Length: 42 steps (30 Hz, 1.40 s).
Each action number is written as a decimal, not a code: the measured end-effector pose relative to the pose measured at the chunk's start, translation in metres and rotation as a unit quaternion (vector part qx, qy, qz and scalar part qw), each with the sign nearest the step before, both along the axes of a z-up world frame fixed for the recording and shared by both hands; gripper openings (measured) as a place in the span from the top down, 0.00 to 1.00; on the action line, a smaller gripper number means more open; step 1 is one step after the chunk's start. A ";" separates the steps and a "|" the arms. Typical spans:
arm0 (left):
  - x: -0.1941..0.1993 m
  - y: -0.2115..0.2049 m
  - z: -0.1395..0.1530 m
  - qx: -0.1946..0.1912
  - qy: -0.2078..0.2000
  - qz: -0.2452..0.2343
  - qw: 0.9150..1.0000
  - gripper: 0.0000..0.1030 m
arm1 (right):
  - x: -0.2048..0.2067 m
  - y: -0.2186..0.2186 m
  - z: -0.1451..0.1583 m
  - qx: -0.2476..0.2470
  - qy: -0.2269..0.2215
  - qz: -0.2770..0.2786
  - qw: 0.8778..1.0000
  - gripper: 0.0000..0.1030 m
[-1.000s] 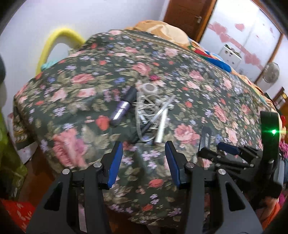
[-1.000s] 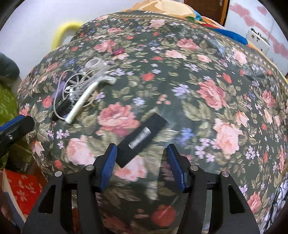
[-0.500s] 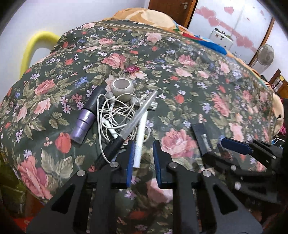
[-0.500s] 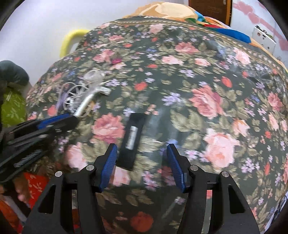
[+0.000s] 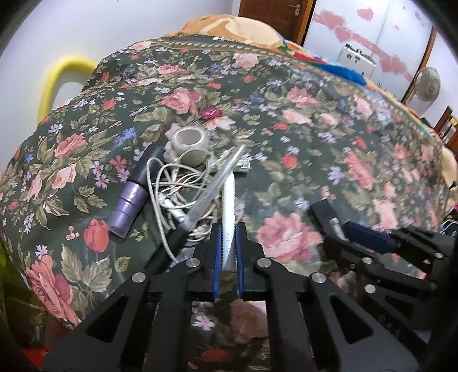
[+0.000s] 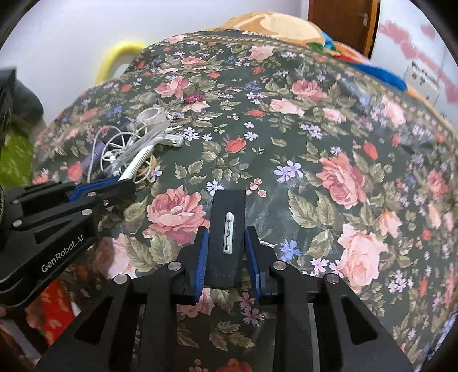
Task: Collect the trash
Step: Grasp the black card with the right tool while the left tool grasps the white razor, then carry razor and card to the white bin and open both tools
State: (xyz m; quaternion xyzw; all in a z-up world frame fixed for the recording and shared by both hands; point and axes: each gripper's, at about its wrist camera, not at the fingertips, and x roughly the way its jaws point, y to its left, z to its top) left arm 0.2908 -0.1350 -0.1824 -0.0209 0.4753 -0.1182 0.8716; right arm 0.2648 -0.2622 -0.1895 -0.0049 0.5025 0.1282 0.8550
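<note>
A pile of trash lies on the floral bedspread (image 5: pixel 300 120): a white razor (image 5: pixel 229 206), tangled white earphone cable (image 5: pixel 174 183), a tape roll (image 5: pixel 190 144), a purple-and-black cylinder (image 5: pixel 133 197) and a clear-barrelled pen (image 5: pixel 209 191). My left gripper (image 5: pixel 228 243) is shut on the razor's handle; it also shows in the right wrist view (image 6: pixel 114 183). My right gripper (image 6: pixel 226 243) has closed around a flat black rectangular piece (image 6: pixel 227 229) with a small white clip on it, its jaws against the sides.
A yellow curved bar (image 5: pixel 57 83) stands behind the bed's far left corner. Orange bedding (image 5: pixel 243 25) and a blue cloth (image 5: pixel 340 71) lie at the far end. A wooden door (image 5: pixel 274 14) and a fan (image 5: pixel 428 84) are behind.
My left gripper moved in on the pile and closed on the white razor. My right gripper moved forward over the black piece and narrowed onto it.
</note>
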 end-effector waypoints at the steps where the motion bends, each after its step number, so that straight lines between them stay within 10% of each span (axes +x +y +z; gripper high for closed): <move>1: -0.001 -0.001 0.003 -0.006 -0.001 -0.001 1.000 0.92 | 0.000 -0.003 0.000 0.005 0.004 -0.004 1.000 0.77; 23: -0.064 -0.007 0.103 -0.034 -0.071 -0.004 0.997 0.92 | -0.032 -0.024 0.100 0.035 -0.073 -0.025 0.996 0.77; 42: -0.171 0.110 0.134 0.002 -0.086 0.102 0.991 0.92 | -0.101 0.084 0.158 0.058 -0.110 0.076 0.989 0.77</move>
